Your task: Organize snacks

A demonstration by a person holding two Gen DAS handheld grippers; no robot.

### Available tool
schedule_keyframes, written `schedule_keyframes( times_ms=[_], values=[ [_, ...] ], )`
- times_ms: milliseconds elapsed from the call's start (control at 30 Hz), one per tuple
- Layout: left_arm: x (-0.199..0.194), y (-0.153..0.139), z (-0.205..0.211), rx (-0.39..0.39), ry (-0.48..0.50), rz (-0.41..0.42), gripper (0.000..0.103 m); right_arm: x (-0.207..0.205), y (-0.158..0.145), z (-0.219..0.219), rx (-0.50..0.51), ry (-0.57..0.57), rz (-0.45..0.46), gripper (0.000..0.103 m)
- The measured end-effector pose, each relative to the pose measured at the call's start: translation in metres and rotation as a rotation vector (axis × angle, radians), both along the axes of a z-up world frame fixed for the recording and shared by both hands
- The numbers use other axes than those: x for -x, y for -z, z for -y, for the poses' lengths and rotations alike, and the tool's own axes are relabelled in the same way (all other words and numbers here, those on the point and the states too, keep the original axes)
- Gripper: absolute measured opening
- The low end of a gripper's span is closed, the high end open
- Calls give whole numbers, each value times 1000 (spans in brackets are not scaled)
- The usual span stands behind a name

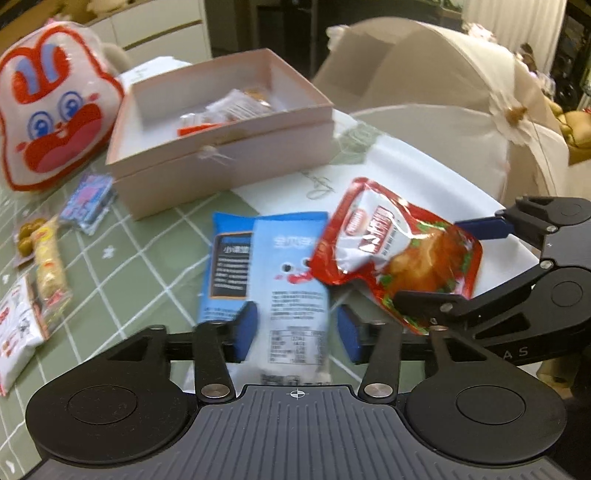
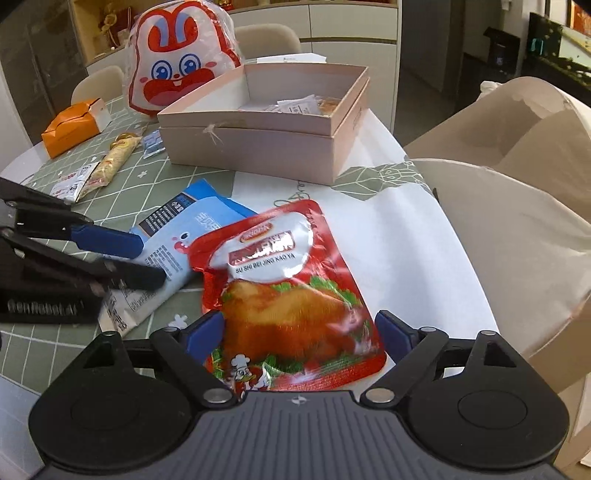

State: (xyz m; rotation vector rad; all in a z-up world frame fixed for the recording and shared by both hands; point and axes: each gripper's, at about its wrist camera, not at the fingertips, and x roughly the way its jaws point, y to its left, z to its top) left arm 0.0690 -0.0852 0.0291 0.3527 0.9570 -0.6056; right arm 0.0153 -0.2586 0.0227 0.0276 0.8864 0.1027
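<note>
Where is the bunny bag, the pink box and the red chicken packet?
bunny bag point(image 2: 177, 70): right wrist view, on its face.
pink box point(image 2: 258, 147): right wrist view, on its front wall.
red chicken packet point(image 2: 291, 295): right wrist view, on the roast picture.

The work surface is a round table point(image 2: 33, 343) covered by a green cloth with a white grid pattern; a white sheet point(image 2: 402, 236) overlies its right portion. Cream upholstered chairs point(image 2: 269, 35) stand at the far side of the table, and a further cream chair back point(image 2: 517, 206) stands close at the right edge. A white cabinet run point(image 2: 351, 26) with drawer fronts lines the rear wall. An open shelf unit point(image 2: 107, 26) holding small ornaments occupies the far left. A dark doorway point(image 2: 424, 48) opens right of the cabinets. Lighting is even indoor light.
</note>
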Motion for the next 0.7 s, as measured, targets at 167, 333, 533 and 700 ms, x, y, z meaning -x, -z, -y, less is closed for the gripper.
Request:
schedule_keyframes(
  times_ms=[167,333,533,700],
  values=[
    [-9,-1,-1,39,-1,-46,63,7,1,1,3,7,18,89],
    [-14,-1,0,-6,-40,28,59,11,3,-2,15,8,29,91],
    [-23,3,0,46,9,-44,91,17,6,-8,46,3,48,93],
    [-30,1,-7,52,-53,7,85,18,8,-9,50,-14,48,98]
  ],
)
